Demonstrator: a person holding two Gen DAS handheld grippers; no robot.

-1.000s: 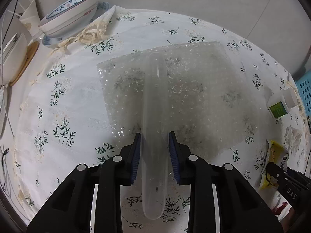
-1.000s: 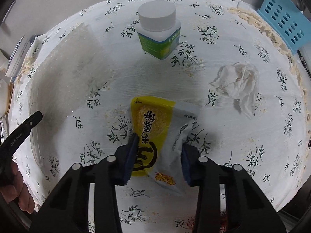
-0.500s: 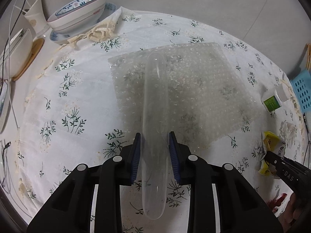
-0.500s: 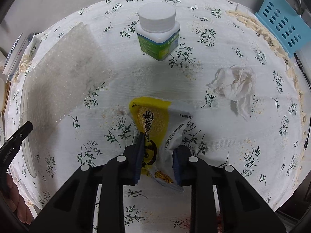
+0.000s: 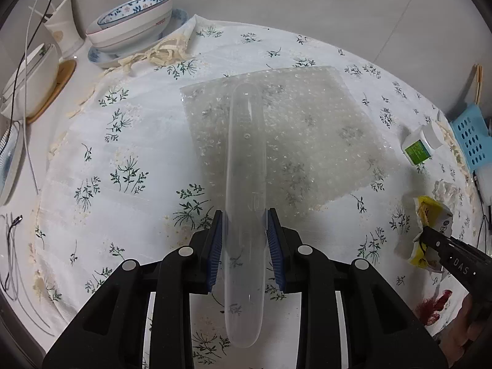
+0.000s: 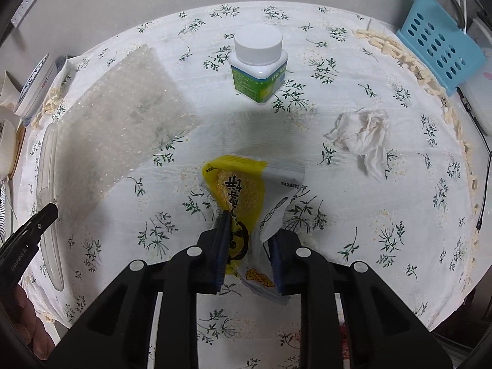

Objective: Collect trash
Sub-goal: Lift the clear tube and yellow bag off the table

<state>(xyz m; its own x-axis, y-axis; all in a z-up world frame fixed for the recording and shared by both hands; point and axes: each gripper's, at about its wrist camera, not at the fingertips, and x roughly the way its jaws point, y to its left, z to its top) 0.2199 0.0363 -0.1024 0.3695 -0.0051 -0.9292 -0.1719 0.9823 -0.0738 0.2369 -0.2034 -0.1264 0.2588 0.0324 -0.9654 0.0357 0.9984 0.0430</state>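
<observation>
My left gripper (image 5: 245,218) is shut on a long clear plastic tray (image 5: 246,166), held edge-on above the flowered tablecloth (image 5: 123,141); the tray also shows at the left of the right wrist view (image 6: 49,203). My right gripper (image 6: 248,224) is shut on a crumpled yellow and white snack wrapper (image 6: 243,193), lifted a little off the cloth; the wrapper also shows in the left wrist view (image 5: 430,224). A sheet of bubble wrap (image 5: 286,135) lies flat on the cloth beyond the tray. A crumpled white tissue (image 6: 363,132) lies to the right of the wrapper.
A white-capped bottle with a green label (image 6: 258,64) stands behind the wrapper. A blue perforated basket (image 6: 439,46) is at the far right edge. Stacked bowls (image 5: 132,21), a paper cup (image 5: 63,24) and cables (image 5: 27,141) sit at the table's left side.
My right gripper has closed on the snack wrapper, crumpled it and raised it slightly. My left gripper has drawn back and up with the clear tray still in it.
</observation>
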